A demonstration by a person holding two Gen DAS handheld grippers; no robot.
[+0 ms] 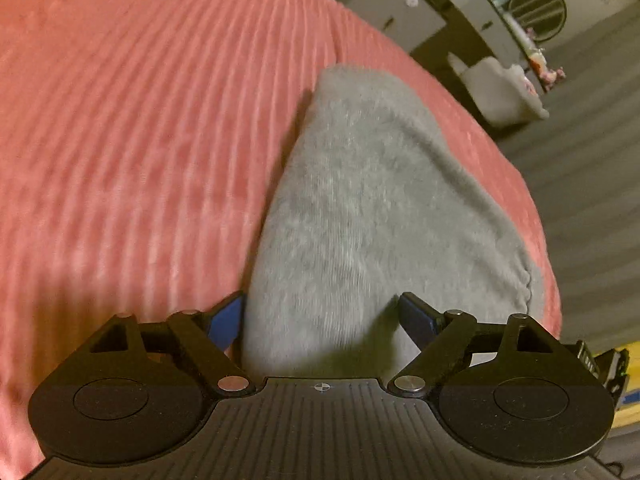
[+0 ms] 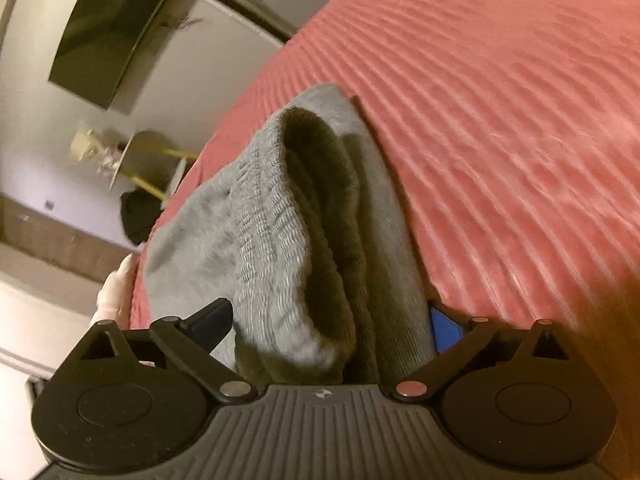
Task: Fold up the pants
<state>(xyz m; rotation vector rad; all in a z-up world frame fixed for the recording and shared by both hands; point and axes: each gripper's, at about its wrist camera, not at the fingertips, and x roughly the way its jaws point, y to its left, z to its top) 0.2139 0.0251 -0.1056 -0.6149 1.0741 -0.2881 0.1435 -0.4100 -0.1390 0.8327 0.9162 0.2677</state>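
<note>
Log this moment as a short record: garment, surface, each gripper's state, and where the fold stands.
garment: grey pants, bunched in a folded stack with several layers showing at the open end
surface: pink ribbed bedspread
left gripper: open, jaws wide either side of the cloth, pads not pressing it
right gripper: open, the stacked layers lie between its jaws
fold status: folded over at least once; neither gripper holds it
background: wall-mounted dark screen; floor beside the bed

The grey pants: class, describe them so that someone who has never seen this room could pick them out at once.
A pink ribbed bedspread covers the bed. Near its edge, by the floor, lies a folded bundle of soft grey pants, with its gathered elastic band showing. It is the only grey thing on the pink cover.
</note>
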